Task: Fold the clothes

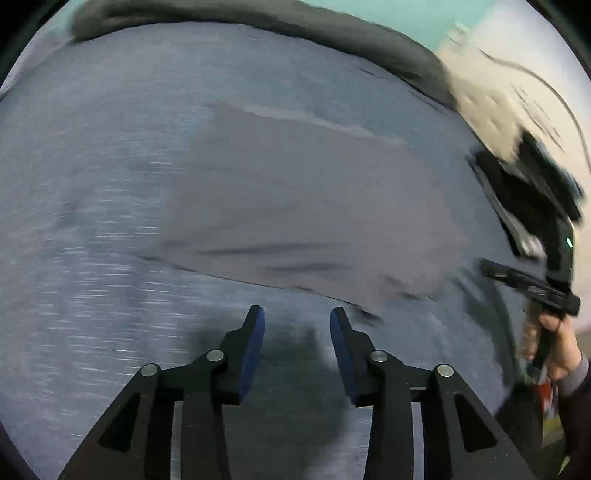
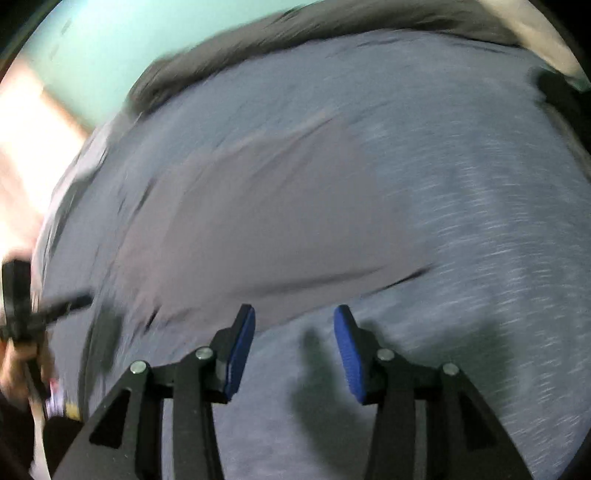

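A grey garment [image 1: 295, 206] lies flat on a blue-grey heathered cloth surface [image 1: 92, 240]; both views are motion-blurred. My left gripper [image 1: 297, 317] is open and empty, just short of the garment's near edge. My right gripper [image 2: 294, 315] is open and empty, just short of the same garment [image 2: 258, 229] on the surface [image 2: 480, 240]. The right gripper and the hand holding it also show at the right edge of the left wrist view [image 1: 532, 284]. The left gripper shows at the left edge of the right wrist view [image 2: 37, 306].
A dark grey pile [image 1: 258, 22] lies along the far edge of the surface, also in the right wrist view [image 2: 332, 26]. A beige item [image 1: 480, 96] and a black object [image 1: 528, 184] sit at the far right. A teal wall [image 2: 110, 48] stands behind.
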{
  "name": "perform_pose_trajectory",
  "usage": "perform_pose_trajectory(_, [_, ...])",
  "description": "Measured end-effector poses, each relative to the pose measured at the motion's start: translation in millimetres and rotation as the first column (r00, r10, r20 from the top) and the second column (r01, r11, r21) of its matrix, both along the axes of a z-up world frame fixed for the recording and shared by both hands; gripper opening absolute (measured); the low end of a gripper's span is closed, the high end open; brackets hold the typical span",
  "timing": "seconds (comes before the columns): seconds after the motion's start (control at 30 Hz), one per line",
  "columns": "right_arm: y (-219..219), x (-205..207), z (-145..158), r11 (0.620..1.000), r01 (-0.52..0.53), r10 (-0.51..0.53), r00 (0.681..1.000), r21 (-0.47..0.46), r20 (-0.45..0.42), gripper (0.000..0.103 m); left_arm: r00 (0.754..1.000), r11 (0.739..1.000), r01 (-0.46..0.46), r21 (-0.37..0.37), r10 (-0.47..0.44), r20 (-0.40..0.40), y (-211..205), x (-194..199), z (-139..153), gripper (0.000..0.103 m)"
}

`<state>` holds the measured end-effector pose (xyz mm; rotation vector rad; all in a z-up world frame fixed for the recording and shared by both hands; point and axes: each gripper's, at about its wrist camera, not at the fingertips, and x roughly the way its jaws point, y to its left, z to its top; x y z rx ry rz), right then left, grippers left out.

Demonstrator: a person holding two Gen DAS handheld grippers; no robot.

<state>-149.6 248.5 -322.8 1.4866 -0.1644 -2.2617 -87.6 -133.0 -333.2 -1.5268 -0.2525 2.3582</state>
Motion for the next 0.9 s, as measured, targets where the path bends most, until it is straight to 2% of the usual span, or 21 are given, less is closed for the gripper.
perform_pose_trajectory(0.1, [-32.6, 8.4, -8.8, 0.998, -0.060, 0.059, 0.998, 0.024, 0.023, 0.045, 0.994, 0.994, 0.108, -0.013, -0.108, -0.001, 44.9, 8.4, 0.6, 0.041])
perform_pose_trajectory(0.17, [-42.1, 15.3, -15.0, 0.998, -0.062, 0.061, 0.997, 0.032, 0.040, 0.045, 0.992, 0.992, 0.129, -0.010, -0.129, 0.001, 68.7, -2.9, -4.8, 0.041])
perform_pose_trajectory(0.27, [-53.3, 13.8, -25.7, 0.997, -0.051, 0.048, 0.997, 0.062, 0.059, 0.044, 0.990, 0.990, 0.140, -0.037, -0.140, 0.005, 81.2, -7.5, -13.7, 0.041])
perform_pose_trajectory(0.37, [-51.6, 19.9, -30.3, 0.995, -0.041, 0.036, 0.998, 0.092, 0.049, 0.019, 0.991, 0.990, 0.131, -0.050, -0.131, 0.014, 86.7, -12.8, -20.8, 0.041])
perform_pose_trajectory(0.4, [-51.5, 18.0, -31.1, 0.994, -0.036, 0.031, 0.998, 0.099, 0.045, 0.015, 0.992, 0.991, 0.126, -0.051, -0.125, 0.020, 87.5, -15.2, -22.5, 0.034])
perform_pose_trajectory(0.43, [-51.4, 16.3, -31.6, 0.995, -0.033, 0.029, 0.999, 0.098, 0.045, 0.013, 0.992, 0.990, 0.125, -0.059, -0.124, 0.023, 88.0, -18.2, -26.0, 0.018])
perform_pose_trajectory(0.5, [-50.1, 14.6, -30.3, 0.994, -0.032, 0.028, 0.999, 0.103, 0.037, 0.004, 0.992, 0.990, 0.123, -0.069, -0.122, 0.021, 86.6, -22.2, -29.7, 0.002])
perform_pose_trajectory(0.67, [-31.9, 20.3, -24.4, 0.991, -0.054, 0.054, 0.999, 0.122, 0.005, 0.000, 0.995, 0.994, 0.098, -0.045, -0.099, -0.014, 72.6, -19.8, -18.4, 0.002])
perform_pose_trajectory(0.8, [-21.7, 20.8, -8.1, 0.988, -0.055, 0.062, 0.997, 0.146, -0.041, 0.000, 0.996, 0.997, 0.075, -0.032, -0.076, -0.036, 56.1, -17.4, -5.6, 0.002])
perform_pose_trajectory(0.9, [-17.4, 20.3, -4.7, 0.991, -0.056, 0.058, 0.998, 0.123, -0.021, 0.000, 0.997, 0.998, 0.066, -0.024, -0.067, -0.034, 52.1, -18.1, -3.5, 0.002])
